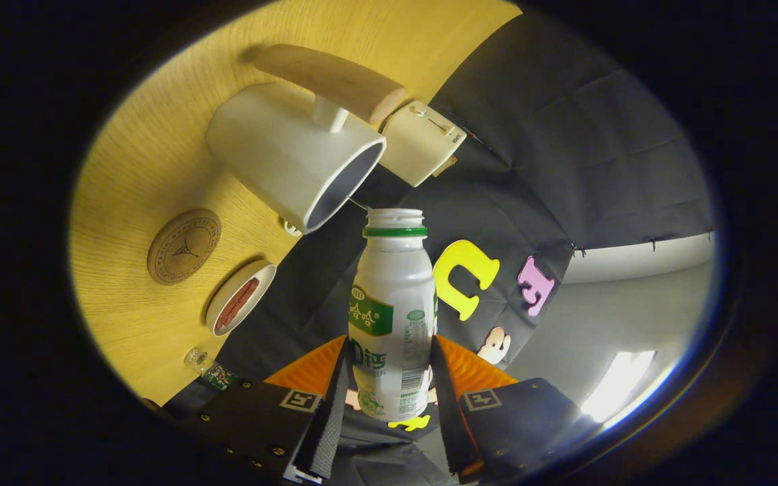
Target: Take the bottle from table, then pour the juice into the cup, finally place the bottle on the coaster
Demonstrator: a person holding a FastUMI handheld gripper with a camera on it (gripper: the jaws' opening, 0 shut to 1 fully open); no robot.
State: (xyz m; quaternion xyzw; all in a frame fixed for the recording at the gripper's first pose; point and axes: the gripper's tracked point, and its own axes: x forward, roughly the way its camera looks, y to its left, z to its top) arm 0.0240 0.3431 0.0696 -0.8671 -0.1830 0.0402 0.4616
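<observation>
Bottle (392, 317), white plastic with a green ring under its uncapped neck and a green-and-white label, sits clamped between the two fingers of the gripper (389, 388); both fingers press against its lower sides, one on each flank. The whole view is rolled, so the wooden table (139, 169) appears tipped on its side relative to the gripper, and the bottle's open mouth points toward the rim of the cup (294, 152). That cup is a white mug with a wooden handle (331, 81) fixed on a short white stem; its dark opening faces the bottle's mouth, just beyond it, the two close but apart. No liquid can be made out between them.

Beside the cup, on the table, lies a round wooden coaster (184, 246) with an engraved emblem, bare on top. Next to the coaster sits a small white dish (240, 297) holding something reddish-brown. A small clear object (200, 361) rests near the table's edge, close to the gripper's body; what it is cannot be told. Behind the cup's handle stands a cream-coloured box-shaped device (423, 142) with a knob and a slot on its face.
</observation>
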